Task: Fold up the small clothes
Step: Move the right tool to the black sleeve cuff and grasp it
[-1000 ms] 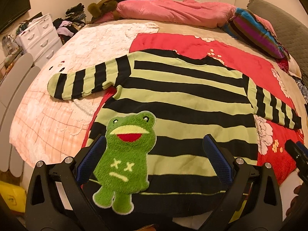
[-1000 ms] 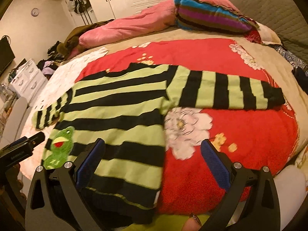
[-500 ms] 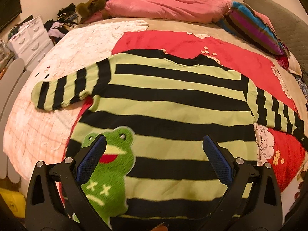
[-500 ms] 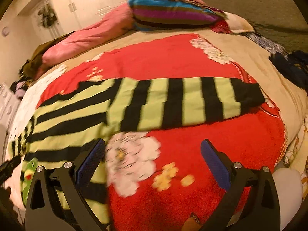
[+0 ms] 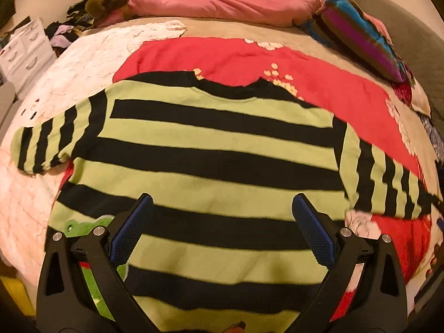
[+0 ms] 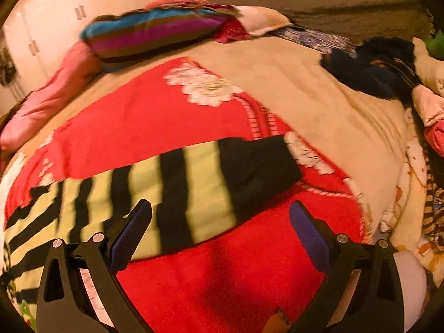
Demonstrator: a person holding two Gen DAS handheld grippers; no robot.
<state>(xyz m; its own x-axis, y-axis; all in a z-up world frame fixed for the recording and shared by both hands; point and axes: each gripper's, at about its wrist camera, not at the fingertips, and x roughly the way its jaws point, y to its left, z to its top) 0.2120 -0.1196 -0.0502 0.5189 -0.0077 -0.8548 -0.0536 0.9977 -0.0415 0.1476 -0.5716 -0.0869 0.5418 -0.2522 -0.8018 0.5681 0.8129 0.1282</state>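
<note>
Sleeve (image 6: 194, 191) first: bringing right gripper (image 6: 220, 230), spread wide and empty, toward cuff (image 6: 258, 166) at 1 o'clock; left gripper (image 5: 222, 227) likewise agape over sweater (image 5: 211, 149).

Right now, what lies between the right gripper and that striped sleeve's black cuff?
Only bare red blanket, in the right wrist view, between the open right gripper and the black cuff.

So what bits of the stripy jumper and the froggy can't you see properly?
- Frog patch, left wrist view: mostly hidden behind the left gripper.
- Sweater hem: cut off by the bottom edge.
- Sleeve, right wrist view: motion-blurred; its near end passes behind the right gripper.
</note>
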